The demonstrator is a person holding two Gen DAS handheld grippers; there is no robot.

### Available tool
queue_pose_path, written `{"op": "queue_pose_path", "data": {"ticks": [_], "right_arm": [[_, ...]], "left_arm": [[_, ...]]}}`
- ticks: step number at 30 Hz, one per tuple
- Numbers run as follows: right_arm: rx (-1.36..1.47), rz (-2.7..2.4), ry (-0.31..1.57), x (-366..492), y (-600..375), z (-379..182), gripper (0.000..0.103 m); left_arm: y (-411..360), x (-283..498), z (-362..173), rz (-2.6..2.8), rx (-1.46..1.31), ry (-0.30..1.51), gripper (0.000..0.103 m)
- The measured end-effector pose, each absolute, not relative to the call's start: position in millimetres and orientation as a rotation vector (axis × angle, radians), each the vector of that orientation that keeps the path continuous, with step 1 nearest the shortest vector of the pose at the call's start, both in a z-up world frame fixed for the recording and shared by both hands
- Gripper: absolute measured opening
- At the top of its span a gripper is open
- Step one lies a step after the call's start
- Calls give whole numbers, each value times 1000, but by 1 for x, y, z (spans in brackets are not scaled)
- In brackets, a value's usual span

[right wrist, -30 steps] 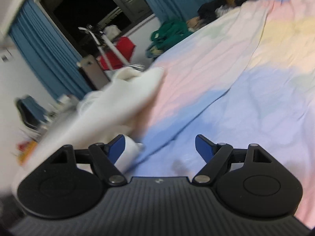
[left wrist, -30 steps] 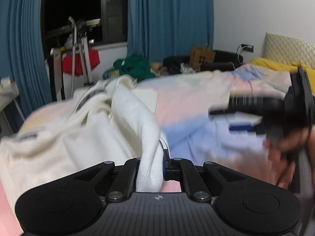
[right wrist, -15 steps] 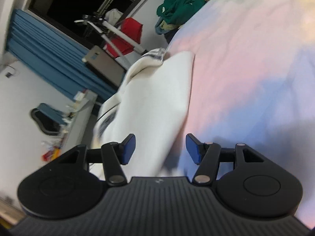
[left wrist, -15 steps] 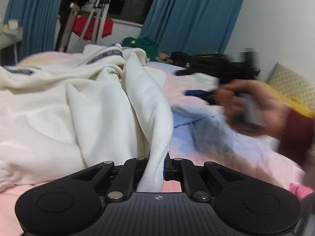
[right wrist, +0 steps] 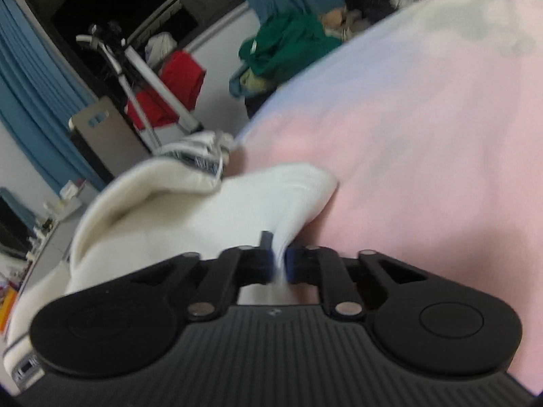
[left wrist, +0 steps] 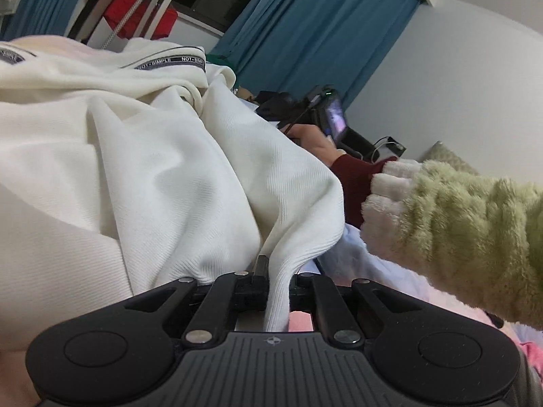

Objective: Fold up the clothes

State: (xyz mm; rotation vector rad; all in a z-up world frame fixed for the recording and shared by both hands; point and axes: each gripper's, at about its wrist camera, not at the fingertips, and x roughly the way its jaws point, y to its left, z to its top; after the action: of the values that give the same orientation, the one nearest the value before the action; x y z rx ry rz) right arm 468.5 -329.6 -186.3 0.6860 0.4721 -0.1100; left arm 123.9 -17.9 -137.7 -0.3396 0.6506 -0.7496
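This is a home bedroom. A bed spread with a pastel pink and blue sheet (right wrist: pixel 424 129) fills much of the right wrist view, and a quilted headboard (left wrist: pixel 451 157) shows at the wall in the left wrist view. Long blue curtains (left wrist: pixel 305 34) hang beside a dark window (right wrist: pixel 101 10). A metal drying rack (right wrist: pixel 142 78) with red garments (right wrist: pixel 169 91) stands under the window, and a heap of green clothes (right wrist: pixel 288 44) lies beyond the bed. A cream sweatshirt (left wrist: pixel 135 152) is spread on the bed.
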Motion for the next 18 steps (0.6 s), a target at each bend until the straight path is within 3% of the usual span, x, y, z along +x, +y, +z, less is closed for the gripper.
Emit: {"op": "queue_pose_path", "data": {"ticks": [14,18], "right_arm": [[770,-582,146,214,-437,-115,6],[1028,-745,197,153,-473,-135,6]], "left_arm": [[-23,98,-115,-716,-322,606,8],[-32,98,-113,-686,-259,624,11]]}}
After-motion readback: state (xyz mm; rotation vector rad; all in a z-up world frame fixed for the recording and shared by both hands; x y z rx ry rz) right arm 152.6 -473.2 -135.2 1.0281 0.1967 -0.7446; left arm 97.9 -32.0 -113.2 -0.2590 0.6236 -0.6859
